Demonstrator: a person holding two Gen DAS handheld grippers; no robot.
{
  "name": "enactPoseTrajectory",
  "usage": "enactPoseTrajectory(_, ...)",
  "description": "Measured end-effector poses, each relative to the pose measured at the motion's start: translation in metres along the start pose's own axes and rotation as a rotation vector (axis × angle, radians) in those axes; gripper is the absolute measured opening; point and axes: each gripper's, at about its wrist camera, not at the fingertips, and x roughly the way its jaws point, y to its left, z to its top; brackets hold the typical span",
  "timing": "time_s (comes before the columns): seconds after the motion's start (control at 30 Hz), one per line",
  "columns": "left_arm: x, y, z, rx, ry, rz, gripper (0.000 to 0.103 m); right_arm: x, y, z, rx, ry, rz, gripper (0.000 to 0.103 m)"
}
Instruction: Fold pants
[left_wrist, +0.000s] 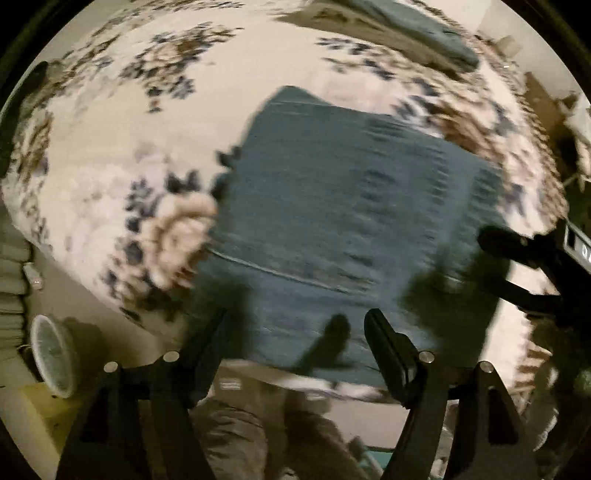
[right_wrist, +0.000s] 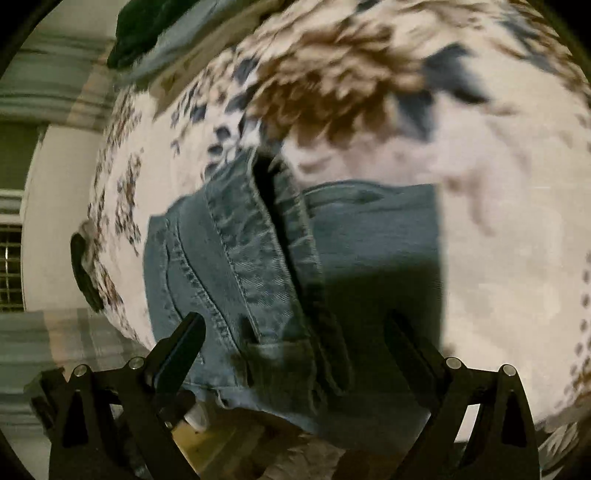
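- Left wrist view: your left claw (left_wrist: 291, 339) is spread wide with nothing between its fingers. It hangs over the near edge of the jeans (left_wrist: 343, 221), its right finger above the denim and its left finger at the edge where denim meets the bedspread (left_wrist: 110, 155).
- The jeans lie folded into a blocky shape on the flowered bedspread, straight ahead of that claw and reaching away from it. The picture is smeared, so whether a fingertip touches the cloth cannot be told.
- Your right claw (left_wrist: 517, 254) comes in from the right edge, over the right side of the jeans; from here you cannot tell how far it is open.
- A second folded blue garment (left_wrist: 417, 37) lies well apart at the far edge of the bed, and a round white fan (left_wrist: 51, 354) stands low on the left beside the bed.
- Right wrist view: your right claw (right_wrist: 295, 332) is also wide open and empty. The jeans (right_wrist: 251, 258) lie between and just beyond its fingers, with thick stitched seams running away from you and a flatter folded panel to the right, all resting on the bedspread (right_wrist: 498, 221).
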Motion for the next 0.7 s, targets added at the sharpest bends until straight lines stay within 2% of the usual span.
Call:
enactPoseTrajectory(0.1,0.007,0.012,0.007,-0.010,0.002,0.026,0.072,0.016,0.002,0.001,0.004,-0.016,-0.026,0.098)
enactPoseTrajectory(0.13,0.009,0.015,0.010,-0.021,0.006,0.025,0.072,0.018,0.002,0.001,0.013,-0.029,-0.016,0.080)
enactPoseTrajectory(0.2,0.010,0.019,0.014,-0.034,0.006,0.028,0.072,0.023,0.008,0.000,0.013,-0.026,0.005,0.038)
enactPoseTrajectory(0.3,0.009,0.022,0.019,-0.034,-0.005,0.038,0.072,0.028,0.018,-0.003,-0.012,-0.062,-0.035,0.038)
enactPoseTrajectory(0.37,0.009,0.022,0.022,-0.041,-0.007,0.041,0.072,0.035,0.014,0.000,0.026,-0.065,-0.029,0.043)
enactPoseTrajectory(0.47,0.009,0.025,0.028,-0.061,-0.011,0.040,0.072,0.042,0.016,0.005,0.039,-0.052,-0.034,0.046)
enactPoseTrajectory(0.57,0.006,0.027,0.032,-0.090,-0.020,0.026,0.072,0.038,0.021,0.003,0.003,-0.065,-0.061,0.036)
enactPoseTrajectory(0.63,0.002,0.028,0.035,-0.108,-0.015,0.001,0.072,0.031,0.025,-0.001,-0.013,-0.082,-0.079,0.019)
enactPoseTrajectory(0.7,-0.003,0.029,0.040,-0.121,-0.015,-0.036,0.072,0.017,0.030,-0.006,-0.012,-0.104,-0.072,0.016)
